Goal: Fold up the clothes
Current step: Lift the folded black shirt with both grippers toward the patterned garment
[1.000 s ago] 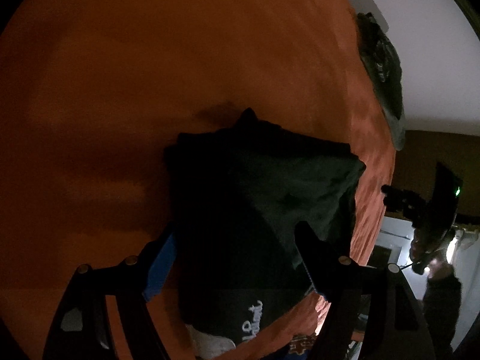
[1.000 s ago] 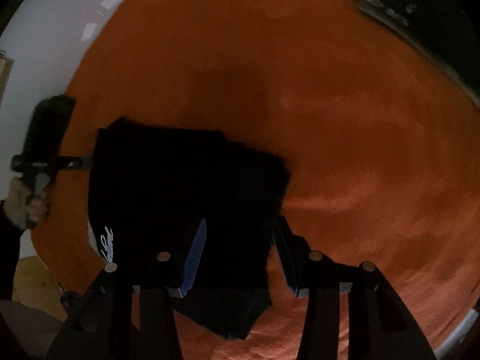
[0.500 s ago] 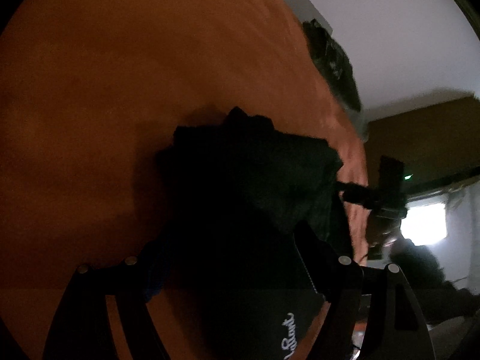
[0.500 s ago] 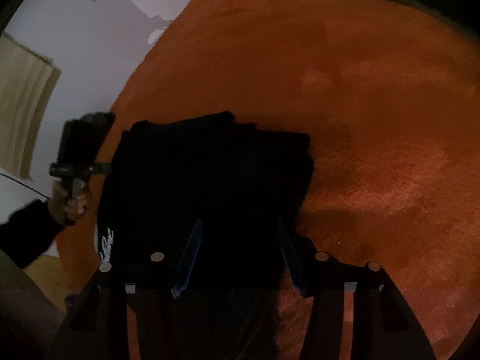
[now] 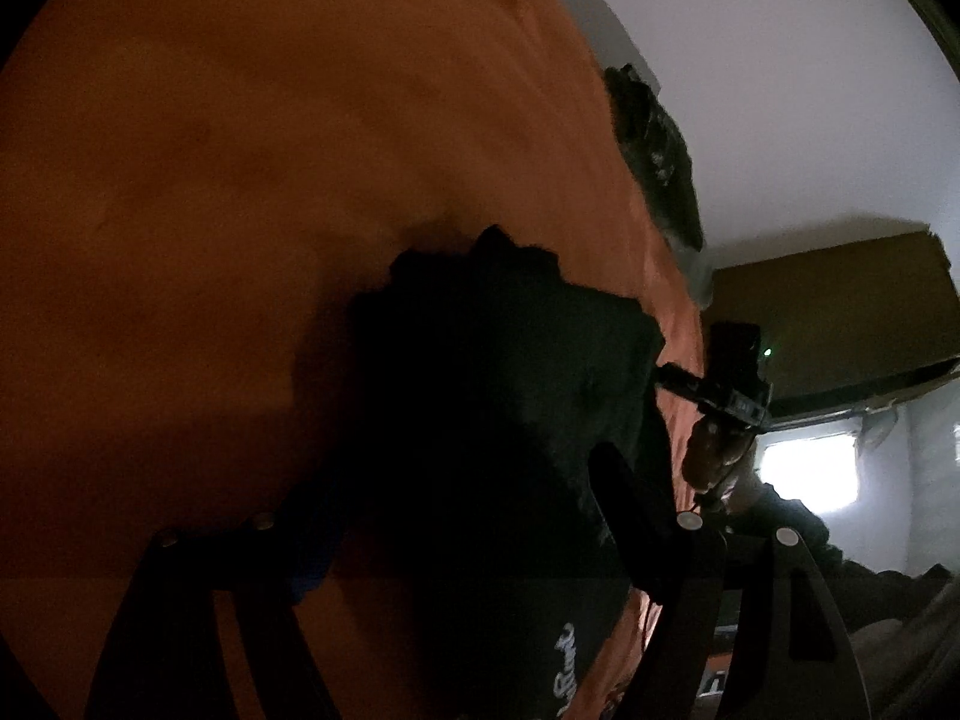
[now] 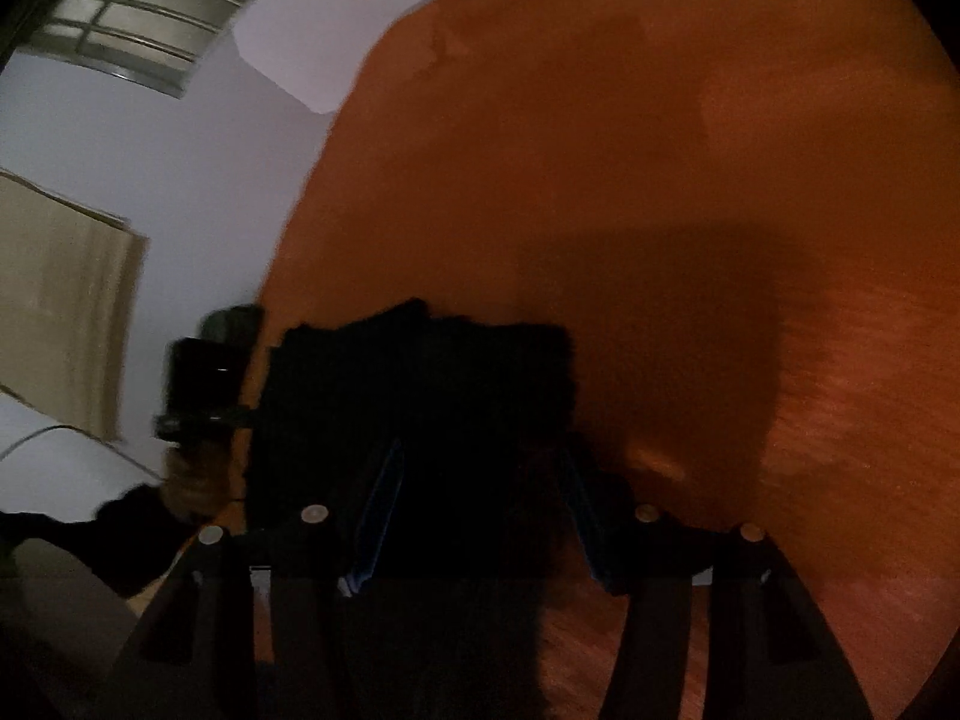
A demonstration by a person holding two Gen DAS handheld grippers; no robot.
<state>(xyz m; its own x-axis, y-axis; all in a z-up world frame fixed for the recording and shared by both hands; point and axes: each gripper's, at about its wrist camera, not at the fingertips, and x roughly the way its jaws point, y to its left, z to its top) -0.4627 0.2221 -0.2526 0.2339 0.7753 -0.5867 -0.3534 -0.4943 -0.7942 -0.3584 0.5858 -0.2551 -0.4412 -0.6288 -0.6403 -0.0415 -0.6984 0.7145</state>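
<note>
Dark folded garment (image 5: 498,420) with white script lettering lies on the orange bedspread (image 5: 240,180), directly ahead of both grippers. Left gripper (image 5: 456,504) and right gripper (image 6: 480,480) each hang over it with jaws spread, holding nothing; both look equally near, from opposite sides.

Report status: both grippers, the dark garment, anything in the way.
Left gripper and right gripper open, fingers straddling the dark garment. Garment bunched on orange blanket. Second dark pile at far edge, well apart.
</note>
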